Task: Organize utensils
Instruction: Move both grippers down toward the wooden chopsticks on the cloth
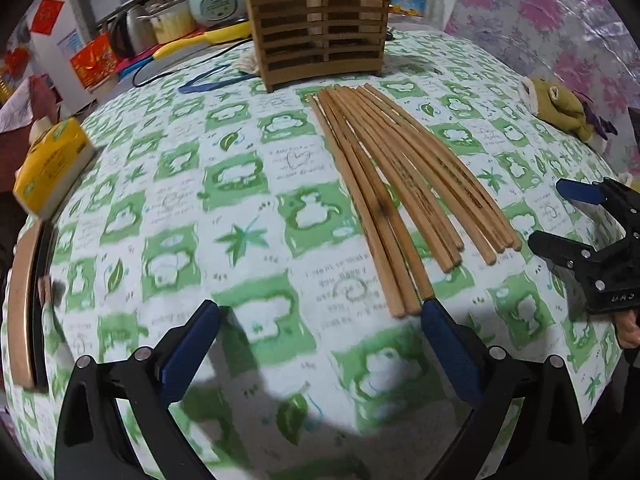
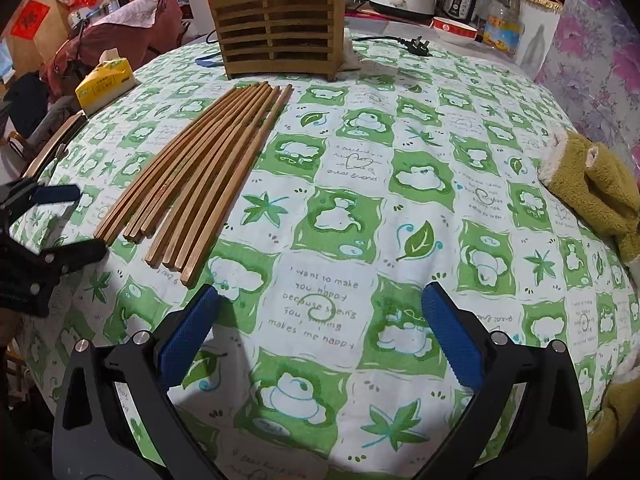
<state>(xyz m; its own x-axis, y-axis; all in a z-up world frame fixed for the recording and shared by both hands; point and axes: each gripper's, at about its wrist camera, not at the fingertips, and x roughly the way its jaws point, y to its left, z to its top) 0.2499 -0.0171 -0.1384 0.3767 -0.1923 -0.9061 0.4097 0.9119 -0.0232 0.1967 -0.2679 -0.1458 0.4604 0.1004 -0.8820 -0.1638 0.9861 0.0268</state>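
Both jaws stand wide and empty: the left hand-held gripper (image 1: 320, 340) hovers just short of the chopsticks (image 1: 400, 184), the right hand-held gripper (image 2: 320, 320) beside them. Fanned loosely mid-table (image 2: 360, 208), the sticks could roll or scatter if pinched unevenly. The slatted wooden holder (image 1: 320, 32) at the far edge appears empty, though its inside is mostly hidden.

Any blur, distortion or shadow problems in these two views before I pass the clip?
Left wrist view: motion smear at the left edge, on the tissue pack; chopsticks fairly sharp. Right wrist view: crisp, tablecloth print readable. Both: strong fisheye bulge, dark corners, tool shadows on the cloth.
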